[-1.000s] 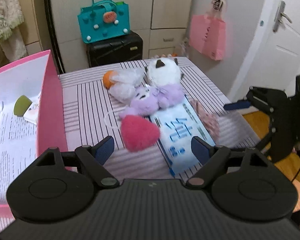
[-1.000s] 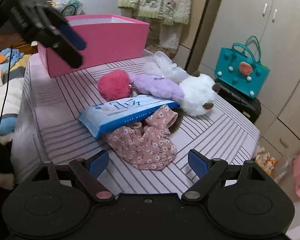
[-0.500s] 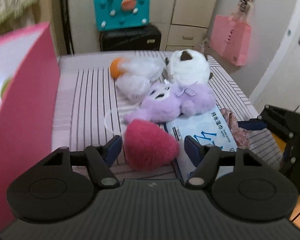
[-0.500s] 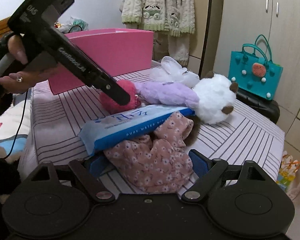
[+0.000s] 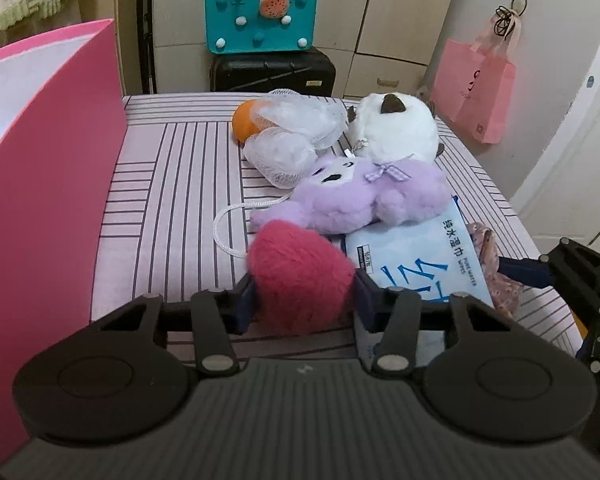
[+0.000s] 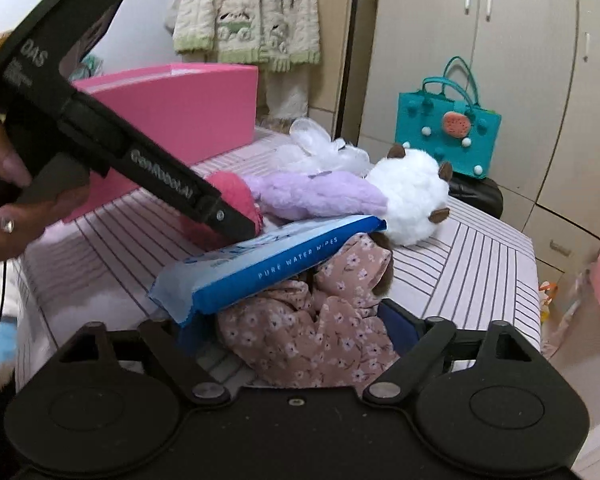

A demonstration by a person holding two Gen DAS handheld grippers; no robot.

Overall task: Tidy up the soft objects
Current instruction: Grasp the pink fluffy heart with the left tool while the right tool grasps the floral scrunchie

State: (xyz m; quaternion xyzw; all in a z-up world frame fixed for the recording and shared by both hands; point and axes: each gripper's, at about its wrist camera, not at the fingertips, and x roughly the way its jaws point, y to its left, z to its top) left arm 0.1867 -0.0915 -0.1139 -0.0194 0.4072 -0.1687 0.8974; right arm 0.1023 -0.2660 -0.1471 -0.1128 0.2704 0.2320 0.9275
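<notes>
A pink heart plush lies on the striped table. My left gripper is closing on it, both pads pressing its fur; it also shows in the right wrist view, on the plush. A floral cloth sits between the fingers of my right gripper, whose jaws are closing with a gap left on the left side. A blue wipes pack rests on the cloth. Behind lie a purple plush, a white plush and a mesh bag.
A tall pink box stands at the table's left. Beyond the table are a teal bag on a black case, a hanging pink bag, cupboards and a door. A hand holds the left gripper.
My left gripper came down and forward around the pink heart plush and its jaws narrowed onto it. The right gripper advanced until the floral cloth lay between its fingers.
</notes>
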